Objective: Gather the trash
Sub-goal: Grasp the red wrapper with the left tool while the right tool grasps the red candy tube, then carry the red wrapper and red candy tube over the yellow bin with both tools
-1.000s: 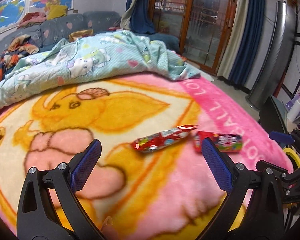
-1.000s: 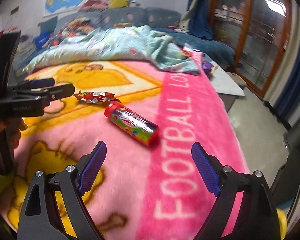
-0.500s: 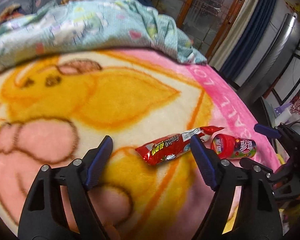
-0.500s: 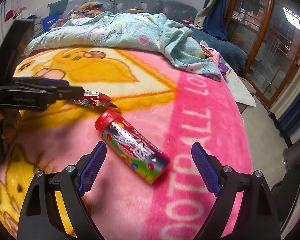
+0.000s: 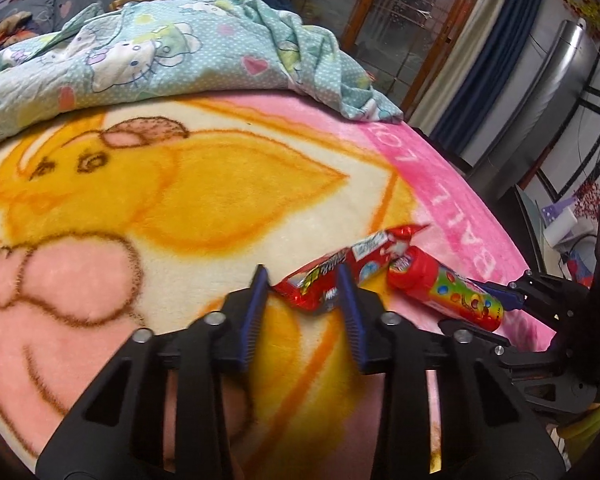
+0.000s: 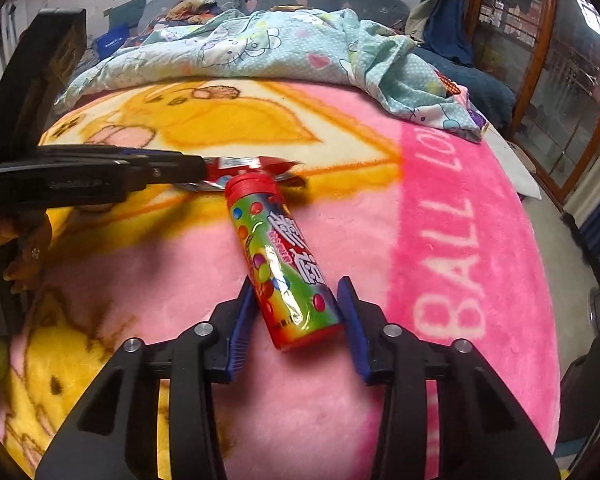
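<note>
A red candy wrapper point(image 5: 352, 264) lies on the pink and yellow blanket point(image 5: 180, 184). My left gripper point(image 5: 304, 284) has its jaws closed in around the wrapper's near end. A colourful candy tube with a red cap point(image 6: 286, 264) lies beside the wrapper on the blanket point(image 6: 380, 400). My right gripper point(image 6: 296, 296) has its jaws closed in on both sides of the tube's lower end. In the right wrist view the left gripper point(image 6: 196, 168) reaches in from the left onto the wrapper point(image 6: 244, 166). The tube point(image 5: 444, 292) also shows in the left wrist view.
A crumpled teal Hello Kitty quilt point(image 5: 172, 44) lies across the far side of the bed, also in the right wrist view point(image 6: 284, 48). The bed edge drops to the floor on the right point(image 6: 560, 216). Glass doors and blue curtains point(image 5: 480, 40) stand behind.
Both grippers moved forward and down onto the blanket and narrowed from wide open: the left around the wrapper, the right around the candy tube.
</note>
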Demonstrator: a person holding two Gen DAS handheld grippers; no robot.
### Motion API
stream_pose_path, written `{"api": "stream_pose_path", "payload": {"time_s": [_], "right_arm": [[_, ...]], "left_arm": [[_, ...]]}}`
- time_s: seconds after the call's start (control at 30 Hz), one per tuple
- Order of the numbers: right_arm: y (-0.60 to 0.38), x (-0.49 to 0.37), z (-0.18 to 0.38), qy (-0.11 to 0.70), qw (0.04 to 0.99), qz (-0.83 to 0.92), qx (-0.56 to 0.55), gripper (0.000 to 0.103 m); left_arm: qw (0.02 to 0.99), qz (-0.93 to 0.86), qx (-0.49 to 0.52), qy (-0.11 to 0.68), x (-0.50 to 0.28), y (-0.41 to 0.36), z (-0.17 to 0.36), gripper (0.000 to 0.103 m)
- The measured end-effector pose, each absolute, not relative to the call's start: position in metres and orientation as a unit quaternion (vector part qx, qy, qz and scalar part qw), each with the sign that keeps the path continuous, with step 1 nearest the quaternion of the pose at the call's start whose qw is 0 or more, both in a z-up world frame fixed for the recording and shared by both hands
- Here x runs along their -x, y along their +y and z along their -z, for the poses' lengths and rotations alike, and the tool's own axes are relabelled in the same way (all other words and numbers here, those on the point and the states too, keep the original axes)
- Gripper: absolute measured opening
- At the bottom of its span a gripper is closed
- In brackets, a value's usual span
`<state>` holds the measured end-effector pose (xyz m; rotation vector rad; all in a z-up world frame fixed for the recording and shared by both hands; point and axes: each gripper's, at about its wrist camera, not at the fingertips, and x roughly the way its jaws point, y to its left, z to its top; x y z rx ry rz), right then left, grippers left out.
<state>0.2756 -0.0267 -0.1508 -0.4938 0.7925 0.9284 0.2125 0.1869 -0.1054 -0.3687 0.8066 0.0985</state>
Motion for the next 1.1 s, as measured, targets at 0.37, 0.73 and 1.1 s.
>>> {"api": "stream_pose_path", "payload": {"time_s": [0.37, 0.73, 1.1], "right_arm": [[-0.061, -0.254, 0.146, 0.383, 0.808, -0.419, 0.155, 0.033], [-0.125, -0.238, 0.138, 0.382, 0.834, -0.388, 0.090, 0.029], [-0.178, -0.232, 0.118, 0.366, 0.856, -0.362, 0.054, 0.027]], "left_arm": [[0.909, -0.013, 0.119, 0.400, -0.204, 0.146, 0.102, 0.019], [0.916, 0.026, 0.070, 0.393, -0.189, 0.099, 0.092, 0.013], [0.916, 0.067, 0.079, 0.387, -0.178, 0.064, 0.083, 0.013]]}}
